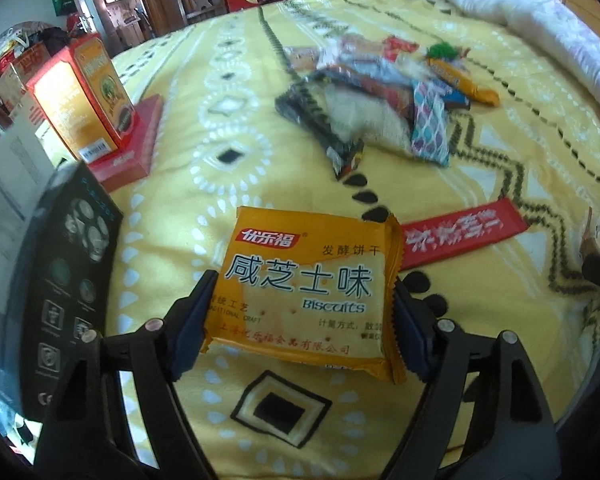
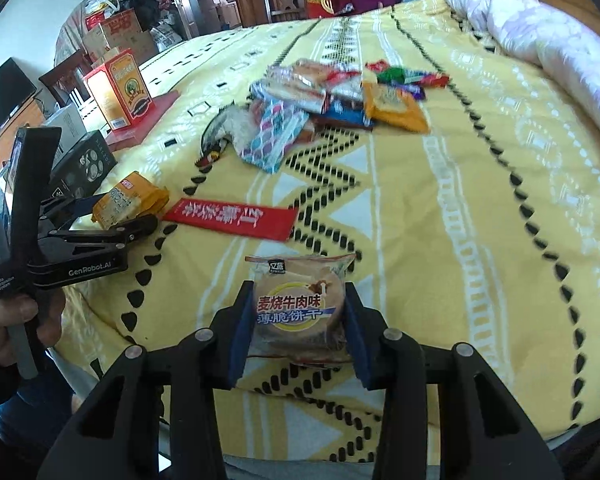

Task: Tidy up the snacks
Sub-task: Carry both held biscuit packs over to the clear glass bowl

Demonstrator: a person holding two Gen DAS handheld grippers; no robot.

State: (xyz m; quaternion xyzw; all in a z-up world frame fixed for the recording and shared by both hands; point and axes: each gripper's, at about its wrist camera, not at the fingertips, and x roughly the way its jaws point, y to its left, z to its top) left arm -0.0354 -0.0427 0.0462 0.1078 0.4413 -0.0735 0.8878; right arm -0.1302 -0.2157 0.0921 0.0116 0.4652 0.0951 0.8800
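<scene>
Bedspread (image 2: 440, 208), yellow with black and white geometric bands, fills both views, with a pale lilac quilt (image 2: 540, 28) bunched along its far edge. Mid-bed lies the snack pile (image 2: 324, 104), a jumble of wrappers too blurred to read. Near the left edge an orange-red carton (image 1: 80, 100) stands upright on a flat red box (image 1: 134, 140), with a black carton (image 1: 70, 276) printed with white icons closer in. A red packet (image 1: 462, 236) with white characters lies flat between the pile and the near edge. Only the right wrist view shows the person's hand gripping the left gripper (image 2: 130, 210), level above the bed and marked "GenRobot.AI"; its jaws are clamped on the yellow biscuit packet (image 1: 304, 296). The left wrist view makes that packet readable: "Biscuits", "咸芝士味", "发酵饼干", and it catches only a sliver of the other tool at its right edge. The right gripper (image 2: 298, 324) is closed on a clear-wrapped round cracker pack (image 2: 300, 308) labelled "麦烧牛肉味 薄脆饼干", held over the bed's near edge.
</scene>
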